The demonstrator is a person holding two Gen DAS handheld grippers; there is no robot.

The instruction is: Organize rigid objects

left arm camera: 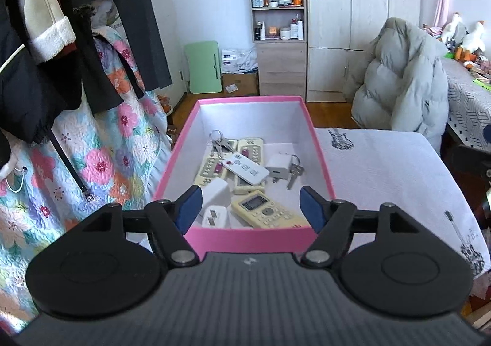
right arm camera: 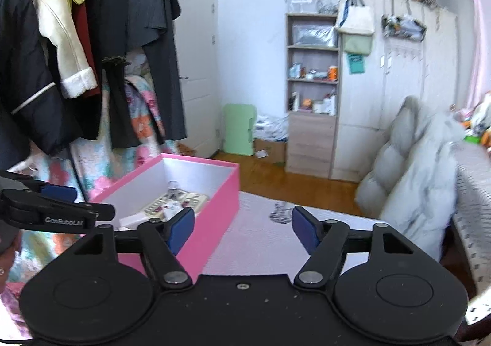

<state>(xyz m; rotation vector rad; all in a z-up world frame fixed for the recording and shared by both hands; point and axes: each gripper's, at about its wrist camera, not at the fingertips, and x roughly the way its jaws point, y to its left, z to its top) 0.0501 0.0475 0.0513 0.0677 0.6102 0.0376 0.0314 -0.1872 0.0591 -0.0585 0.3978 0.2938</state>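
Observation:
A pink box [left arm camera: 249,238] with a white inside sits on the white cloth-covered table [left arm camera: 383,168]. It holds several yellowed remotes [left arm camera: 267,213], a white remote [left arm camera: 245,168], white chargers [left arm camera: 277,166] and keys [left arm camera: 222,143]. My left gripper [left arm camera: 250,206] is open and empty, just above the box's near end. My right gripper [right arm camera: 242,231] is open and empty above the table, to the right of the box [right arm camera: 214,208]. The left gripper's fingers [right arm camera: 58,192] show at the left edge of the right wrist view.
A clothes rack with coats [right arm camera: 76,54] and a floral quilt [left arm camera: 101,146] stand left of the table. A grey puffer jacket [left arm camera: 402,85] hangs on a chair at the right. A shelf [left arm camera: 277,21] and wardrobe [left arm camera: 353,24] line the far wall.

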